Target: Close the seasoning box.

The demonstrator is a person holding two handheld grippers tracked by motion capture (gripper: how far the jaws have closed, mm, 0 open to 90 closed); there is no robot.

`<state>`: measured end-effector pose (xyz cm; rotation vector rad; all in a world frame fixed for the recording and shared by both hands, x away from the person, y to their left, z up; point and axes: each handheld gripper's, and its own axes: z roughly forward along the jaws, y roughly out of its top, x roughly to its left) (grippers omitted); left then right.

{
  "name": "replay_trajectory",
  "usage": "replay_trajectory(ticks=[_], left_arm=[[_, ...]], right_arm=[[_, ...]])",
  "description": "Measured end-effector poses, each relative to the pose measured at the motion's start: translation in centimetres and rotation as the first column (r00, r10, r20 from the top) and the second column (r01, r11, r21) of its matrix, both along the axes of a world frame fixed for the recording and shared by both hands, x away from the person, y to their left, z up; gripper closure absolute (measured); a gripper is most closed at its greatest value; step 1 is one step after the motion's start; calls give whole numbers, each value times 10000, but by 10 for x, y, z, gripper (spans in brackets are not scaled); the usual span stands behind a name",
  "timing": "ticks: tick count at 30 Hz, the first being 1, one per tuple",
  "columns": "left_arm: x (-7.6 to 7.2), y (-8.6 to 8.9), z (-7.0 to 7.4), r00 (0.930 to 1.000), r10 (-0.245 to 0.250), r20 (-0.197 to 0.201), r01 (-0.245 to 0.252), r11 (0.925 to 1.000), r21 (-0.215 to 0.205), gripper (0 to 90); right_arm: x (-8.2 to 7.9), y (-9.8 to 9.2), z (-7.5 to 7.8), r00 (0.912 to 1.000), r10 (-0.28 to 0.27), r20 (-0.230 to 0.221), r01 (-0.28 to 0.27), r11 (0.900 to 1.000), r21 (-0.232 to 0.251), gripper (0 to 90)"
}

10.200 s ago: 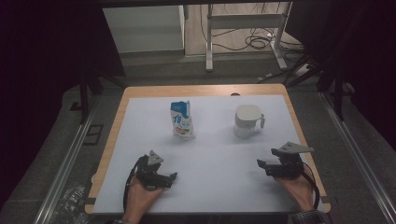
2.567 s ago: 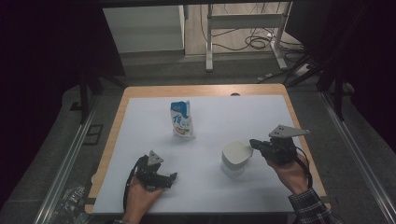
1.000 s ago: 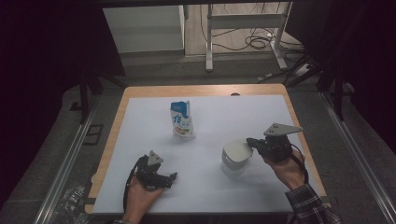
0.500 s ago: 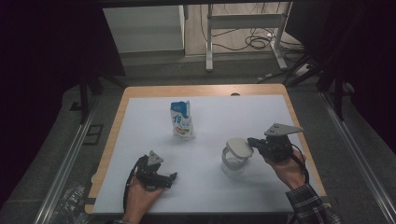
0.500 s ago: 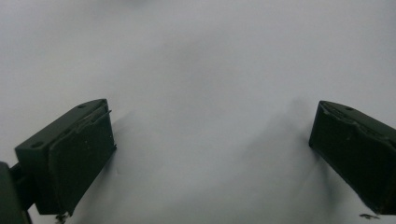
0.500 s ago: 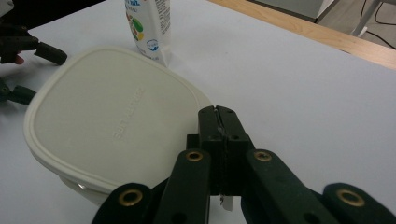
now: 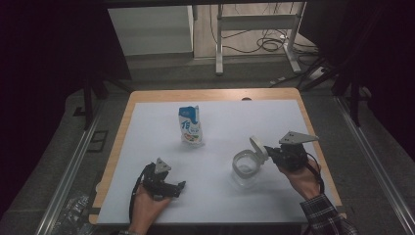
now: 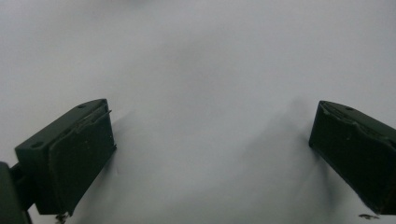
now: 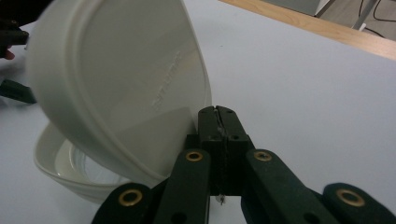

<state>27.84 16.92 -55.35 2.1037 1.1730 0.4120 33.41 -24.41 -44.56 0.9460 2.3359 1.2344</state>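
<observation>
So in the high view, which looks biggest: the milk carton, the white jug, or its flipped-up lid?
1. White jug: its round body looks widest.
2. Milk carton: close to the jug, so I would not swear to the order; it also stands farther from the camera.
3. Lid: clearly smallest, tilted up beside the right gripper.

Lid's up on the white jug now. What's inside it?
The white jug looks empty in the high view: only its pale inner wall and bottom show. In the right gripper view the raised lid, beside the shut right gripper, covers most of the opening.
</observation>
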Motion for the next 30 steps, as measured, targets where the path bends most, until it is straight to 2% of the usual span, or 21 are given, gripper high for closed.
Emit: replay_trajectory(ticks=[6, 13, 18, 30], left_arm=[[0, 0, 0, 10000, 0, -6, 0, 10000, 6, 3], [0, 0, 0, 10000, -1, -8, 1, 10000, 8, 3], [0, 0, 0, 10000, 1, -6, -1, 10000, 8, 3], [0, 0, 0, 10000, -47, -30, 47, 10000, 79, 2]], right_arm=[[1, -4, -5, 10000, 10, -68, -8, 9997, 240, 893], [0, -6, -7, 9999, -151, -25, 151, 9999, 14, 891], [-2, -10, -7, 9996, -287, 3, 287, 9996, 39, 886], [-10, -23, -11, 9970, -772, 92, 770, 9968, 211, 805]])
